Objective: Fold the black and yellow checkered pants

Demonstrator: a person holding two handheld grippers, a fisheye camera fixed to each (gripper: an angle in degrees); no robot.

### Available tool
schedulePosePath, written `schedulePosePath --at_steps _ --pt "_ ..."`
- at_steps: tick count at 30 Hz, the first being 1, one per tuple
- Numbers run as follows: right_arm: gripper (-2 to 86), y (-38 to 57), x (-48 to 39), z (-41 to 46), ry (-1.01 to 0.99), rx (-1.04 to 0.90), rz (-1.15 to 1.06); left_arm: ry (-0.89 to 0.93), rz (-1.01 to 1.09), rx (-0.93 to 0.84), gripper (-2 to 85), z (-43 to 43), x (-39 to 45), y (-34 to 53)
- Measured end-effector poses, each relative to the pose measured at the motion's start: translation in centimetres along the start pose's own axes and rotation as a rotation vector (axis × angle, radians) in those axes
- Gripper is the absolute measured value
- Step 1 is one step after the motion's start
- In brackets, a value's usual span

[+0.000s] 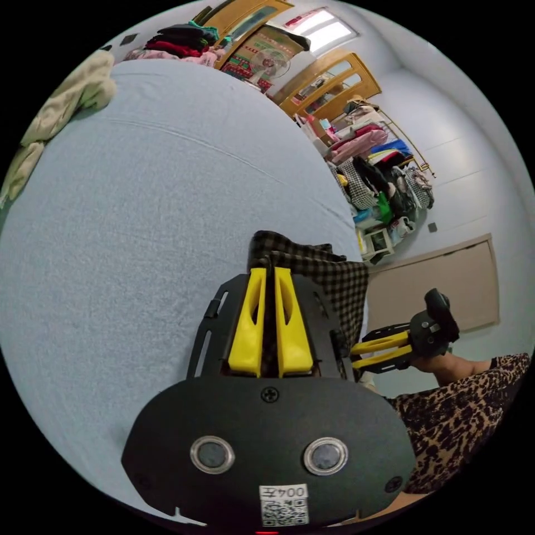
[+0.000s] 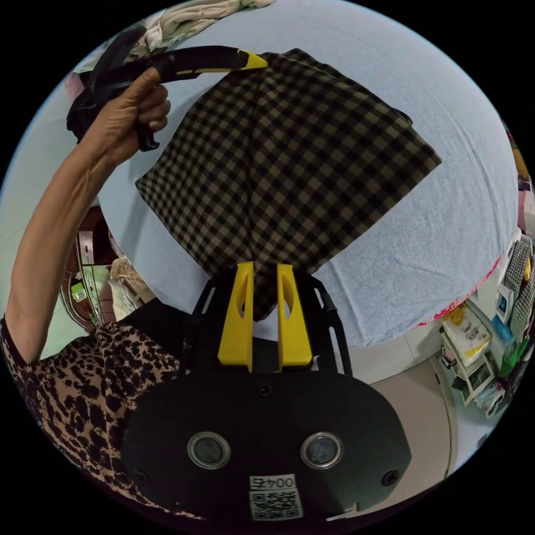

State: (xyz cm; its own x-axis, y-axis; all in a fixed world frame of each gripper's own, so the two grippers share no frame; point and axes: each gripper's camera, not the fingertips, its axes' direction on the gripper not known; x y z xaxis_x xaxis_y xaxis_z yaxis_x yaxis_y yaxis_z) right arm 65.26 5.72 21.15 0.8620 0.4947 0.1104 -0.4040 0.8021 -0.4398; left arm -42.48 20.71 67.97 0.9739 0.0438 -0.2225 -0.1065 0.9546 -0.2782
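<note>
Both tongs, left (image 2: 253,60) and right (image 2: 263,273), are clenched on the checkered pants (image 2: 290,161), held folded small above the bed (image 1: 139,223). I judge only laying down remains.

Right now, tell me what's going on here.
A person is folding black and yellow checkered pants over a bed with a pale blue sheet, using two hand-held grippers. The left gripper and the right gripper each have their jaws shut on a part of the fabric, holding it spread between them. A heap of other clothes lies at the bed's far end.
</note>
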Motion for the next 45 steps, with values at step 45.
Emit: schedulePosePath --at_steps 45 --pt "7.5 20.5 25.9 -3.8 -0.727 0.770 0.251 -0.290 0.181 -0.071 0.1 8.8 17.9 14.2"
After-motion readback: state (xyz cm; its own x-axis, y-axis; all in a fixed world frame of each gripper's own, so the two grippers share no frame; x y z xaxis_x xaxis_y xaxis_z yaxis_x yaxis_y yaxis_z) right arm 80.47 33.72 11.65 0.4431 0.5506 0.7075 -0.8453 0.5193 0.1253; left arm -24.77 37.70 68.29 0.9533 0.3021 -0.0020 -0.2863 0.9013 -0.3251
